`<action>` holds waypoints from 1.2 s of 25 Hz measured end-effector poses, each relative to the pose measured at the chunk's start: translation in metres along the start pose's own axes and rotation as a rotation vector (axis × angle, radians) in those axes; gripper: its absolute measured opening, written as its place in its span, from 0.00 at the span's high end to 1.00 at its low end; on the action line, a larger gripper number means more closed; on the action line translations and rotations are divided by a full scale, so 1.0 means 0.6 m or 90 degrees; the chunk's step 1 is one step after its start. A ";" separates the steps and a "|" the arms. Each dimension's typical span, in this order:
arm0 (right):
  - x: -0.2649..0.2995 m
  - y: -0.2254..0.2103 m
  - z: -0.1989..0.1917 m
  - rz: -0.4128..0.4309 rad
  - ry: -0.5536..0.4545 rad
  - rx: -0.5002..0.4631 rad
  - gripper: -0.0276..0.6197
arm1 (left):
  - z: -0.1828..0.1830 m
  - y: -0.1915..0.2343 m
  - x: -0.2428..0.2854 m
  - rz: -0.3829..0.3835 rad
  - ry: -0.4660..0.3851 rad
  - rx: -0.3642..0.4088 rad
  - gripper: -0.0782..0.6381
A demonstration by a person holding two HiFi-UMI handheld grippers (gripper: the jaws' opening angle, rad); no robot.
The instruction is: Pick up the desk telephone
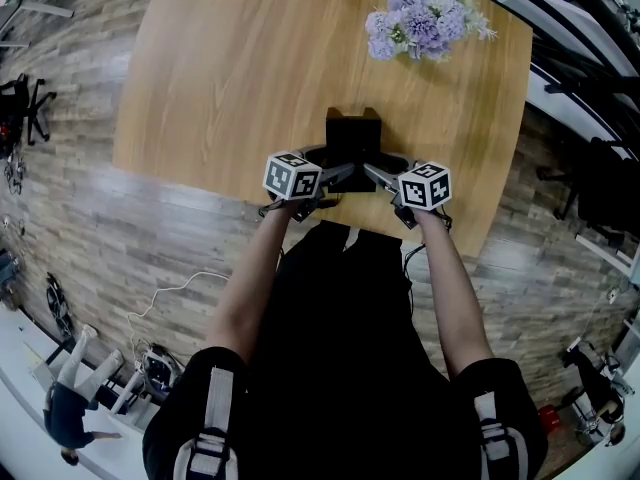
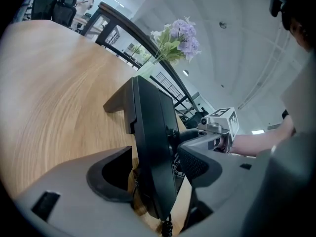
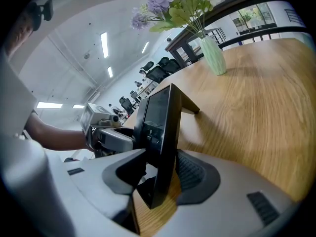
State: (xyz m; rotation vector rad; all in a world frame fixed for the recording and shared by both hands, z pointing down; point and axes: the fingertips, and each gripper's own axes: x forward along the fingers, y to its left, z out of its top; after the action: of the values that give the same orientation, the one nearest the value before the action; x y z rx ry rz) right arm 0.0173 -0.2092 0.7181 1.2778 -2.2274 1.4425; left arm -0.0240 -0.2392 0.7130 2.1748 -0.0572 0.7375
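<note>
A black desk telephone (image 1: 353,138) stands on its prop near the front edge of the wooden table (image 1: 220,68). My left gripper (image 1: 338,171) reaches in at its left side and my right gripper (image 1: 380,172) at its right side. In the left gripper view the phone's body (image 2: 150,127) stands edge-on between the jaws of the left gripper (image 2: 153,158), with gaps on both sides. A coiled cord (image 2: 166,226) hangs below it. In the right gripper view the phone (image 3: 160,117) likewise sits between the spread jaws of the right gripper (image 3: 163,164), with a gap at the left jaw.
A vase of purple and white flowers (image 1: 420,13) stands at the table's far right, well behind the phone. The person stands right against the table's front edge. Black office chairs (image 1: 25,108) and a white cable (image 1: 170,293) are on the floor to the left.
</note>
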 end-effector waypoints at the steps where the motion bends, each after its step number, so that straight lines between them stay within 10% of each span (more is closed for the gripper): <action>1: 0.000 0.000 0.000 0.000 0.000 0.001 0.68 | 0.000 -0.002 0.004 -0.003 0.002 0.001 0.49; 30: -0.004 -0.001 -0.001 -0.039 -0.038 0.046 0.68 | 0.003 0.001 0.022 0.011 0.011 -0.009 0.51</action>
State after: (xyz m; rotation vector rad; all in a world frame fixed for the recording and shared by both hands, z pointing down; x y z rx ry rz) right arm 0.0191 -0.2075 0.7174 1.4180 -2.1707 1.4932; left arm -0.0124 -0.2384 0.7198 2.1562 -0.0723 0.7631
